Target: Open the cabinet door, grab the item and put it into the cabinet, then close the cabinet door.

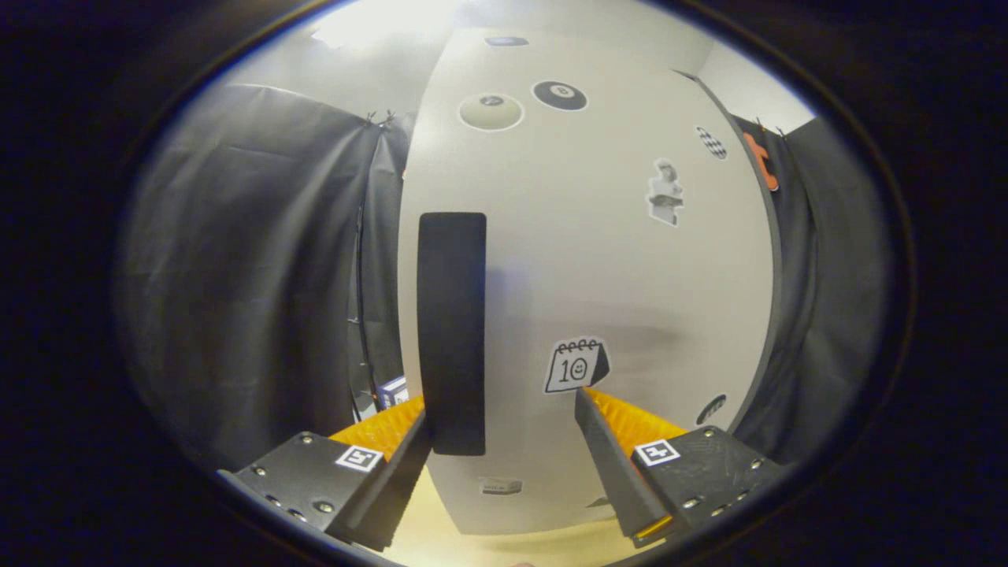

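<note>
Gripper (504,413) right up against the white cabinet door (598,268), fingers spread wide and holding nothing. The door's black vertical handle (451,331) sits just inside the left finger, whose tip looks to touch its lower end; the right finger's tip meets the calendar sticker (576,365) beside the handle.

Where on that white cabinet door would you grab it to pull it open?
Probably the black upright handle near the left edge of the cabinet door. It is a tall narrow bar, so the open tool should come straight on, one finger either side. It currently sits by the left finger.
</note>
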Motion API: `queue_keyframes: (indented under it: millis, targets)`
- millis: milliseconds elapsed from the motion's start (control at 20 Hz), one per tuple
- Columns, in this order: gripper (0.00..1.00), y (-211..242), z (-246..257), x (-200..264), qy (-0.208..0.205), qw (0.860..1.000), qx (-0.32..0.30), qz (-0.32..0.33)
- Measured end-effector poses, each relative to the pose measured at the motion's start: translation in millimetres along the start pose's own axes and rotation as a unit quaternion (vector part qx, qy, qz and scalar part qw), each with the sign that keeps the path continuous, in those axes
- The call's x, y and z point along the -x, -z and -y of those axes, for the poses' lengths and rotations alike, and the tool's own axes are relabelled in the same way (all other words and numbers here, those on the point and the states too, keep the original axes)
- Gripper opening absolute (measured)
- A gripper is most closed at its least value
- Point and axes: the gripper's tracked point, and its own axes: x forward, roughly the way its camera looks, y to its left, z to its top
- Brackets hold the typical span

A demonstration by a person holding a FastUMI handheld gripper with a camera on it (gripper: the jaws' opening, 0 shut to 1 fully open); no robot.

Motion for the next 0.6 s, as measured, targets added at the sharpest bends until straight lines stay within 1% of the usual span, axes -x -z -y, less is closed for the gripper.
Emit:
queue_keyframes:
  millis: [100, 300, 500, 600]
  targets:
    - [1.00, -0.2, -4.5, -12.7, 0.007, 1.000, 0.002, 0.000]
    - [1.00, 0.5, -3.1, -38.9, 0.044, 0.999, 0.000, 0.011]
    - [1.00, 0.3, 0.4, -62.4, 0.072, 0.997, 0.000, 0.015]
    - [1.00, -0.8, 0.8, -66.9, 0.084, 0.996, -0.001, 0.021]
